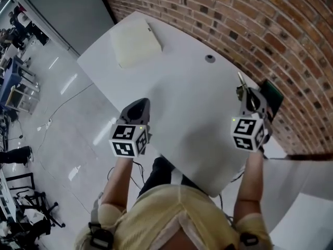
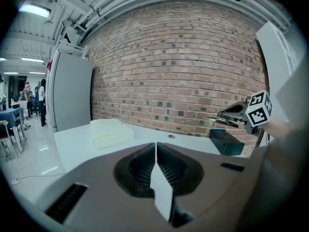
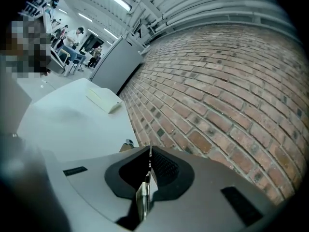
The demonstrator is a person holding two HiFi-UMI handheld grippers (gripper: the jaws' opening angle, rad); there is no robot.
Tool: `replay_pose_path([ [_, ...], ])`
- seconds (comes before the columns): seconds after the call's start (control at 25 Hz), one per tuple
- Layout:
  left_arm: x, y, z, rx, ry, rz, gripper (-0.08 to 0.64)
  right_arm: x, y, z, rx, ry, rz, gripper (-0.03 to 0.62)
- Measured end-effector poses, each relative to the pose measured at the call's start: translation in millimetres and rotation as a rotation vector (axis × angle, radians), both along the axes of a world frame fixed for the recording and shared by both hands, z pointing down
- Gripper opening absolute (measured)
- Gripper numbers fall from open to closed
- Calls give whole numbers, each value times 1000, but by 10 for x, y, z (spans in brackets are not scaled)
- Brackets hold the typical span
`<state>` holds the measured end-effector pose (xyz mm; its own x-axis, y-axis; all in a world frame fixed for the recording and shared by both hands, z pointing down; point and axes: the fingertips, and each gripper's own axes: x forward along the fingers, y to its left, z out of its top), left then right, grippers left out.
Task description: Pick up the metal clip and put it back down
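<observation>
My right gripper [image 1: 245,91] is held above the right side of the white table [image 1: 177,103], close to the brick wall. It is shut on the metal clip [image 1: 241,80], whose thin shiny tip sticks out past the fingertips. In the right gripper view the clip [image 3: 143,193] shows as a narrow metal strip pinched between the dark pads. The left gripper view shows that gripper [image 2: 231,116] and the clip [image 2: 217,120] in the air at the right. My left gripper [image 1: 139,106] hovers over the table's near left edge, jaws together with nothing in them [image 2: 155,146].
A pale foam pad [image 1: 136,45] lies at the table's far left end. A small grey grommet [image 1: 210,58] sits near the wall. A dark green box [image 1: 273,94] rests by the wall just beyond my right gripper. The floor with people and furniture lies off the left edge.
</observation>
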<state>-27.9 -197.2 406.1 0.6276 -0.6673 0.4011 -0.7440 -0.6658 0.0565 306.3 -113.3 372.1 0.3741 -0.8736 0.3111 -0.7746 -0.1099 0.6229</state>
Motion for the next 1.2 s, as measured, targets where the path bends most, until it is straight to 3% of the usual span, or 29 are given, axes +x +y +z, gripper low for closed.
replay_pose_path([
  [0.76, -1479, -968, 306, -41, 37, -202, 9, -1827, -1563, 374, -64, -73, -226, 9],
  [1.2, -2030, -1324, 513, -47, 27, -294, 9, -2648, -2165, 817, -86, -112, -353, 9],
])
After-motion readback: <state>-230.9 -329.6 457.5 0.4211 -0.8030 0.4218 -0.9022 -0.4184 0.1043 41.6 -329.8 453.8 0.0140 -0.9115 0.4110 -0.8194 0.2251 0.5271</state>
